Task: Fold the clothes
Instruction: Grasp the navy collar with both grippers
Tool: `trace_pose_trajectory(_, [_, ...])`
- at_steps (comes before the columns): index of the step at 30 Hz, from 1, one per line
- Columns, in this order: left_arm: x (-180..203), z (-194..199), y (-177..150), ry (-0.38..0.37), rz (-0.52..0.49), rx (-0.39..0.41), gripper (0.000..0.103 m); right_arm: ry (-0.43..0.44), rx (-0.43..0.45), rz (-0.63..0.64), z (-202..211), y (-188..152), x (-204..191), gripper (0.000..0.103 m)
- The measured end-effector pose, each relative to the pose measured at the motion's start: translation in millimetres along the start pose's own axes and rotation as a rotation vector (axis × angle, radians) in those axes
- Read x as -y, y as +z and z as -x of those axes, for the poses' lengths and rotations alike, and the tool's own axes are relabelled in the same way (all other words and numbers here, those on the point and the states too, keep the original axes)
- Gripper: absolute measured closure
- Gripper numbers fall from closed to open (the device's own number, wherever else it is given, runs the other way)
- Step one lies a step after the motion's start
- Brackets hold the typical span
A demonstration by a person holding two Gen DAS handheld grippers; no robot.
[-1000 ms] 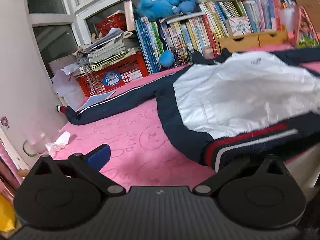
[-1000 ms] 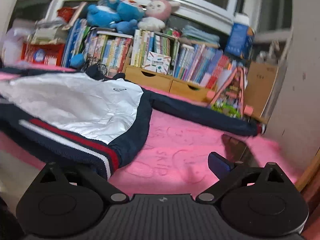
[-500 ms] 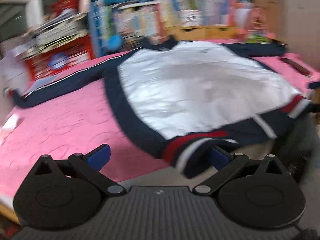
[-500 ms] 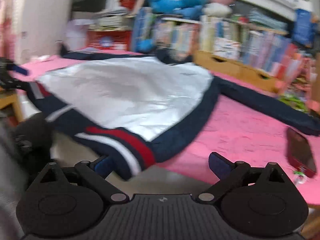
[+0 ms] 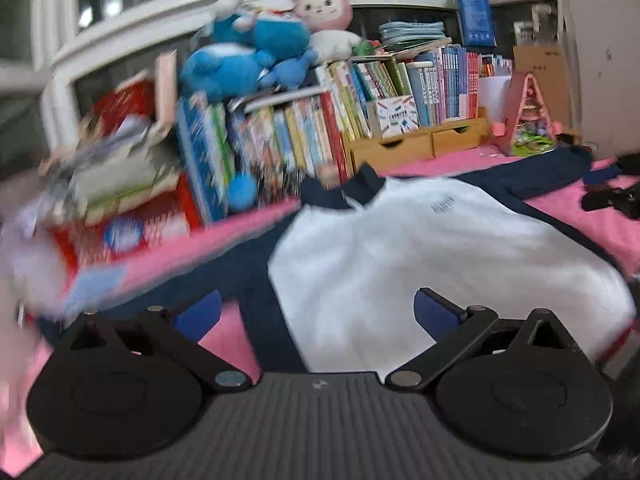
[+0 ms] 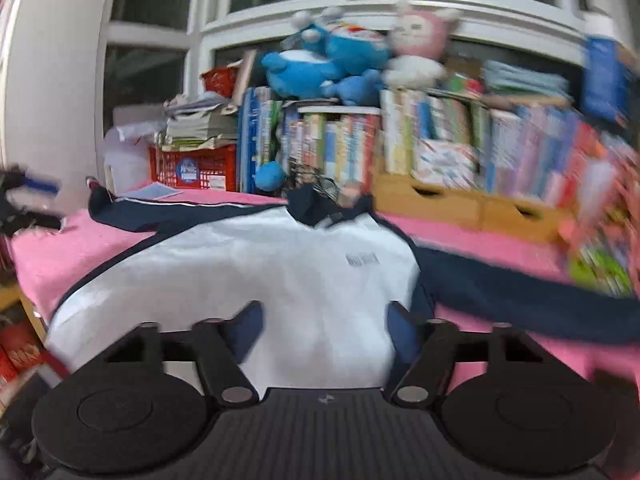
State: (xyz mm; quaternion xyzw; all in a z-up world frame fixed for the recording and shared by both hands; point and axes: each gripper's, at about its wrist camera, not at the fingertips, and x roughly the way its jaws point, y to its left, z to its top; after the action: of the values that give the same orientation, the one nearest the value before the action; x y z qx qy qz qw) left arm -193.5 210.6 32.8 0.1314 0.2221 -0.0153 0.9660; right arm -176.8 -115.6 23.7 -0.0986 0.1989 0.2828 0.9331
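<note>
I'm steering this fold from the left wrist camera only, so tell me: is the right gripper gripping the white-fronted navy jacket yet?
Observer: Not clamped, as far as I can see. The right gripper has its jaws closing, with the white-fronted navy jacket between its fingers.
Operator: My picture smears the sleeve on the red basket's side. How does it lie?
Observer: That sleeve lies stretched out straight on the pink cover, with its cuff pointing toward the red plastic basket.
</note>
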Motion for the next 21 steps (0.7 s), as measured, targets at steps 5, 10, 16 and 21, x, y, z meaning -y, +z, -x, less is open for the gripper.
trace_pose_trajectory(5, [-1.7, -124.2, 45.7, -0.019, -0.041, -0.051, 0.0, -0.026, -0.058, 0.072, -133.9, 61.2, 10.4, 0.04])
trace_pose_trajectory(10, [-8.6, -233.0, 51.2, -0.103, 0.023, -0.117, 0.001, -0.021, -0.165, -0.007, -254.4, 84.5, 49.1, 0.05])
trace_pose_trajectory(16, [-15.9, -355.2, 43.4, -0.004, 0.007, -0.278, 0.017, -0.093, -0.275, -0.049, -367.7, 83.4, 74.8, 0.096])
trace_pose_trajectory(21, [-46.6, -390.8, 41.9, 0.027, 0.123, -0.247, 0.008, -0.116, -0.259, -0.075, -411.7, 83.7, 100.9, 0.099])
